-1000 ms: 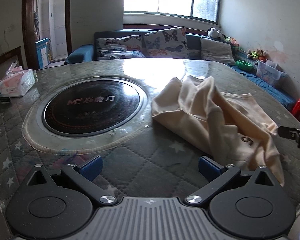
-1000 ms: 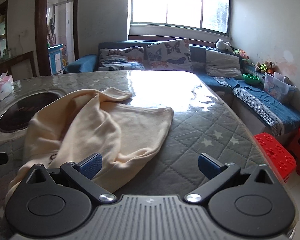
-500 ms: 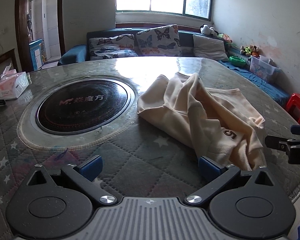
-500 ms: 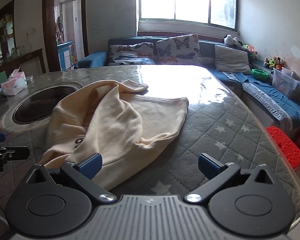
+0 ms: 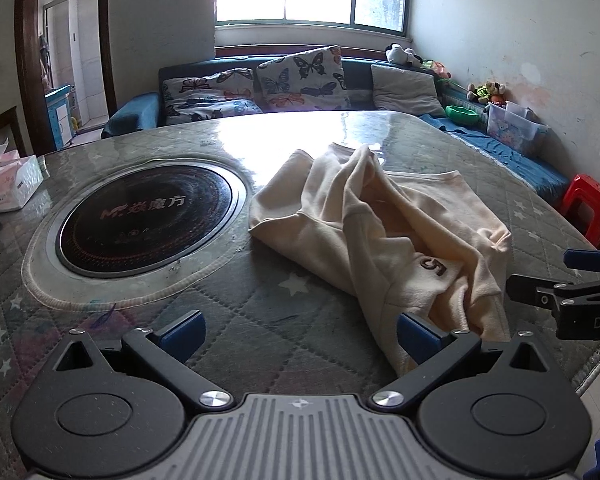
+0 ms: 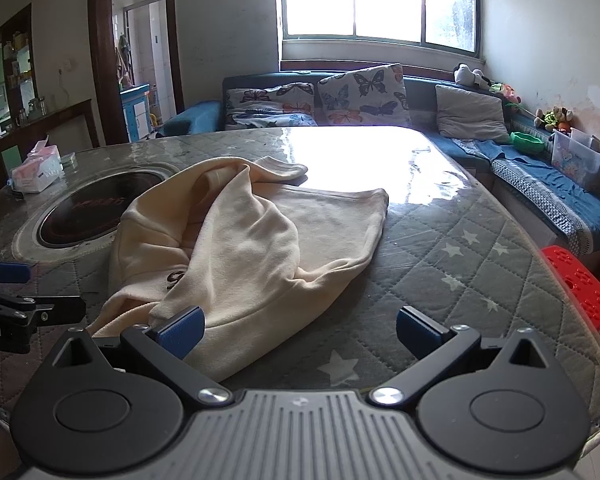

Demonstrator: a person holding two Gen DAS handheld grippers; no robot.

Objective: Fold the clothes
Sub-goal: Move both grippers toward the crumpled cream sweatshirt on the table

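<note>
Cream fleece garment (image 5: 384, 236) is lying crumpled on the quilted table (image 5: 228, 320) beside the cooktop (image 5: 148, 216), while the left gripper (image 5: 300, 332) and right gripper (image 6: 298, 330), both spread wide and empty, are hovering near its front hem, best pinched at separate corners.

The left gripper (image 5: 300, 336) sits low over the quilted table cover (image 5: 228, 300) with its jaws spread wide and nothing between them. The blue pad (image 5: 418, 336) of its right finger lies just beside the near hem of the cream garment (image 5: 384, 236), which rests crumpled on the table, a dark "5" facing up. The round cooktop (image 5: 144, 218) is set into the table left of the garment. A tissue box (image 5: 10, 184) stands at the far left edge. The right gripper (image 5: 568, 292) enters from the right edge, near the garment's corner.
</note>
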